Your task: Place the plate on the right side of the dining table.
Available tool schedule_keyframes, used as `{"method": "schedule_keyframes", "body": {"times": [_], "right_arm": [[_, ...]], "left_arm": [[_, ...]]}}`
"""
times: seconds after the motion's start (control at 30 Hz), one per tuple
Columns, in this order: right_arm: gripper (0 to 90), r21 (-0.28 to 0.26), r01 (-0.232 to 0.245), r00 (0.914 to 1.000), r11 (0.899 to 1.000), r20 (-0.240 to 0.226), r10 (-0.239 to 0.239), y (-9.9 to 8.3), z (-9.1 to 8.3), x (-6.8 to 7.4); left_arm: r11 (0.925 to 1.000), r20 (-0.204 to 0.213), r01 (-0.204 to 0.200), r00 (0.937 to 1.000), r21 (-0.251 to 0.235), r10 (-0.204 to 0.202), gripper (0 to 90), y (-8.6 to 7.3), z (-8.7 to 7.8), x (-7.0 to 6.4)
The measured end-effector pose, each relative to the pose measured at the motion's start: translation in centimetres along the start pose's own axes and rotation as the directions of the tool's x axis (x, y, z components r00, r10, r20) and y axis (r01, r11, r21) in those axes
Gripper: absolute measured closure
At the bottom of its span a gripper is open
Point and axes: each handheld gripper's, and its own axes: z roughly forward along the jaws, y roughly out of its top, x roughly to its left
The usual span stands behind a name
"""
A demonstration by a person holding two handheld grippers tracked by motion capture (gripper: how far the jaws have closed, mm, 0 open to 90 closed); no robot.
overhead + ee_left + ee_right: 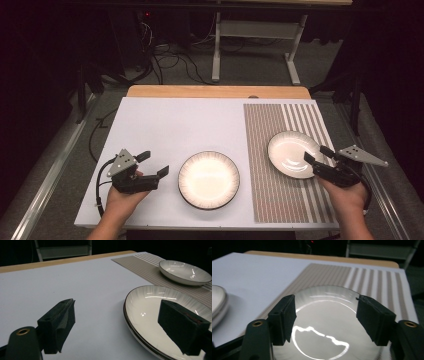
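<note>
A large white plate with a dark rim (209,179) (160,312) lies on the white table top (165,125), near the front edge. My left gripper (154,163) (120,322) is open just left of it, one jaw over the plate's rim and nothing held. A smaller, deeper white dish (291,153) (324,302) rests on the striped placemat (280,195). My right gripper (317,154) (328,318) is open at the dish's right rim, its jaws spread above the dish. In the left gripper view the dish (185,271) sits beyond the plate.
The striped placemat (332,275) (145,265) covers the table's right third. A wooden strip (215,91) runs along the far edge. The big plate's edge (217,305) shows at the left of the right gripper view. Cables and a white frame (250,45) stand on the floor behind.
</note>
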Motion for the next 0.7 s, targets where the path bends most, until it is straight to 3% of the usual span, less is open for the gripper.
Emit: {"method": "schedule_keyframes", "body": {"times": [0.03, 0.07, 0.1, 0.13, 0.17, 0.2, 0.37, 0.4, 0.43, 0.5, 0.53, 0.7], "right_arm": [[26.0, -0.016, 0.021, 0.9995, 1.0, -0.024, -0.021, 0.3, 0.0, 1.4], [26.0, -0.016, 0.021, 0.9995, 1.0, -0.024, -0.021, 0.3, 0.0, 1.4], [22.1, -0.026, 0.035, 0.9979, 0.999, -0.054, -0.037, 0.6, 0.2, 2.6], [22.1, -0.026, 0.035, 0.9979, 0.999, -0.054, -0.037, 0.6, 0.2, 2.6], [19.8, -0.032, 0.044, 0.9959, 0.999, -0.078, -0.046, 0.7, 0.3, 3.7], [19.8, -0.032, 0.044, 0.9959, 0.999, -0.078, -0.046, 0.7, 0.3, 3.7], [15.9, -0.06, 0.072, 0.9861, 0.996, -0.146, -0.08, 0.9, 0.3, 6.5], [15.9, -0.06, 0.072, 0.9861, 0.996, -0.146, -0.08, 0.9, 0.3, 6.5], [12.2, -0.068, 0.089, 0.9828, 0.994, -0.156, -0.099, 0.9, 0.3, 7.5], [9.1, -0.072, 0.091, 0.982, 0.993, -0.16, -0.101, 0.9, 0.3, 7.9], [0.8, -0.082, 0.101, 0.9812, 0.991, -0.156, -0.113, 0.9, 0.3, 8.6], [0.8, -0.089, 0.133, 0.9733, 0.987, -0.176, -0.147, 0.6, 0.4, 9.5]], "left_arm": [[1.0, 0.001, 0.0, 1.0, -0.007, 0.0, 13.8, 0.1, -0.1, -0.1], [0.9999, 0.004, -0.002, 1.0, -0.01, 0.002, 13.8, 0.2, -0.2, -0.2], [0.9997, 0.008, 0.003, 1.0, -0.024, -0.003, 12.8, 0.3, -0.4, -0.3], [0.9997, 0.008, 0.003, 1.0, -0.024, -0.003, 12.4, 0.3, -0.4, -0.3], [0.9995, 0.008, 0.005, 1.0, -0.032, -0.005, 12.0, 0.4, -0.5, -0.4], [0.9995, 0.008, 0.005, 1.0, -0.032, -0.005, 11.6, 0.4, -0.5, -0.4], [0.9994, 0.0, 0.012, 0.9999, -0.033, -0.012, 8.7, 0.5, -0.8, -0.3], [0.9994, 0.0, 0.012, 0.9999, -0.033, -0.012, 7.9, 0.5, -0.8, -0.3], [0.9993, -0.004, 0.014, 0.9999, -0.034, -0.014, 6.7, 0.5, -0.8, -0.3], [0.9995, -0.01, 0.008, 0.9999, -0.031, -0.009, 5.9, 0.6, -0.8, -0.3], [0.9996, -0.017, 0.003, 0.9998, -0.029, -0.003, 3.5, 0.6, -0.8, -0.4], [0.9996, -0.022, -0.009, 0.9997, -0.026, 0.008, 0.8, 0.5, -0.8, -0.5]]}}
